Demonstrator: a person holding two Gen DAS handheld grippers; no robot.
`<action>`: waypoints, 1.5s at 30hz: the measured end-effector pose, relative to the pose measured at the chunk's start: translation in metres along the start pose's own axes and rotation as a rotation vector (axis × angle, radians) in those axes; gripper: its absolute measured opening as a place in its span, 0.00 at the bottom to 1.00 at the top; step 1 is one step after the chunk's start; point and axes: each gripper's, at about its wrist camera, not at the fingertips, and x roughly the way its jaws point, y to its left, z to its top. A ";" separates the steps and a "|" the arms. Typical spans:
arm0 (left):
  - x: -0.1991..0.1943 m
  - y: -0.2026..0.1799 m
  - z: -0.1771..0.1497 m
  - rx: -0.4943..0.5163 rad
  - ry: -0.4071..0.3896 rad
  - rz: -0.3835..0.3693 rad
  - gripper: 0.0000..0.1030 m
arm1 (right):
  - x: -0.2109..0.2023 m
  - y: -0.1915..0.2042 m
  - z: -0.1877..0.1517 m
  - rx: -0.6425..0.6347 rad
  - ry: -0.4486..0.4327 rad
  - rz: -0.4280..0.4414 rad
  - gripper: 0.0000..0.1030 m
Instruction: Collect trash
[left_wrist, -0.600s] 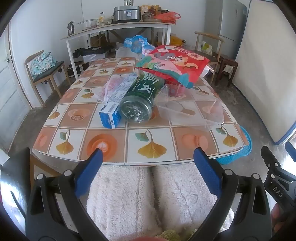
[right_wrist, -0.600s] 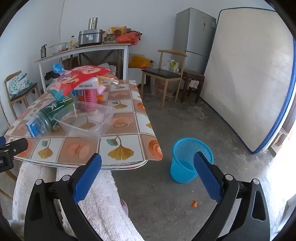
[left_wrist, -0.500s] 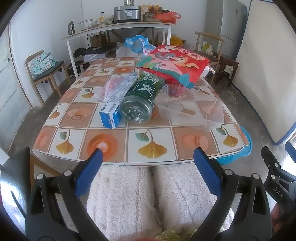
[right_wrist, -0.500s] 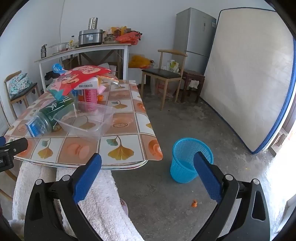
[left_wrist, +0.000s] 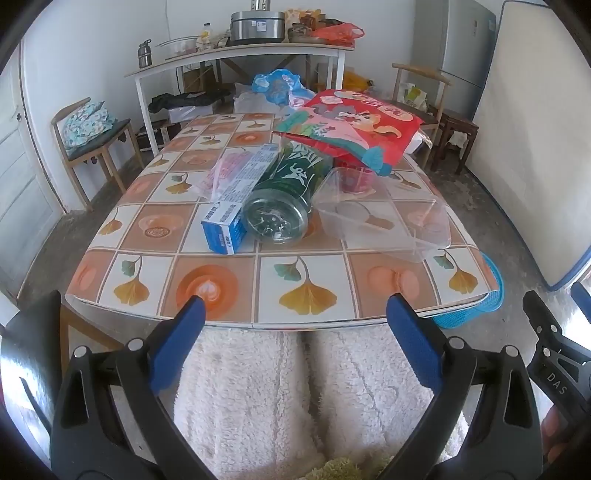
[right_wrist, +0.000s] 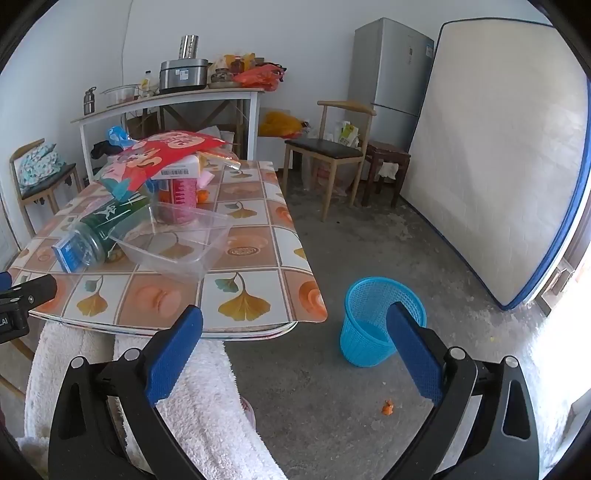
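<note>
The left gripper (left_wrist: 295, 314) is spread fully wide at the bottom of its frame, with nothing between its blue pads and touching nothing; it hangs over white fleecy trousers (left_wrist: 258, 398) just short of the tiled surface (left_wrist: 221, 284). The right gripper (right_wrist: 295, 321) is likewise released and empty, low in its frame. The trash lies clustered at mid-frame on the surface: a blue carton (left_wrist: 236, 199) beside a green bottle (left_wrist: 288, 199) lying on its side, a clear plastic container (left_wrist: 384, 221) to their right, and a red snack bag (left_wrist: 354, 125) propped above them. A blue mesh bin (right_wrist: 376, 317) stands on the concrete floor (right_wrist: 369, 251), right of the surface.
</note>
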 end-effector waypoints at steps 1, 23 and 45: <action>0.000 0.000 0.000 0.000 0.000 0.000 0.92 | 0.000 0.000 0.000 -0.001 0.000 -0.001 0.94; 0.000 0.000 0.000 -0.003 0.000 -0.002 0.92 | -0.001 0.003 0.000 -0.007 -0.007 -0.004 0.94; 0.000 0.001 0.000 -0.005 0.001 -0.003 0.92 | -0.003 0.010 0.000 -0.019 -0.014 -0.005 0.94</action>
